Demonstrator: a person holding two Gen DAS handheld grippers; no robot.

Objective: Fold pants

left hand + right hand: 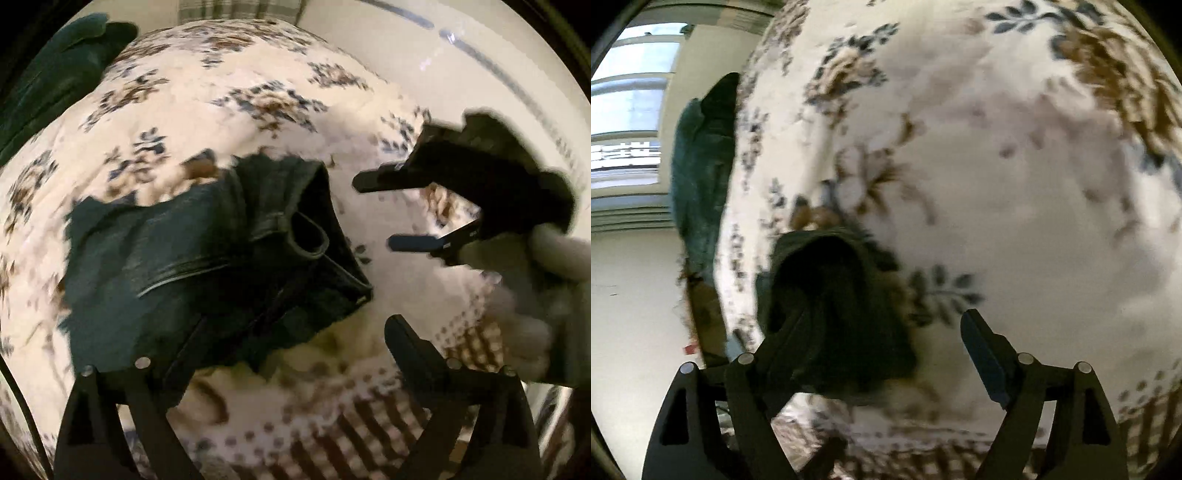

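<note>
Pants [192, 266] lie bunched on the floral bedspread [207, 122], both the left gripper [295, 343] and right gripper [882, 347] spread wide, clutching nothing.

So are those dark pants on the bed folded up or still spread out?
Folded. The dark pants sit as a compact, layered bundle on the floral bedspread, with no legs stretched out. Both tongs stand open and clear of them.

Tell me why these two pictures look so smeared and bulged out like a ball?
Left wrist view: motion blur smears the floral bedspread and the dark pants; the fisheye lens bulges the bed. Right wrist view: the same blur and bulge, pants nearly black in shadow, window washed out by daylight.
</note>
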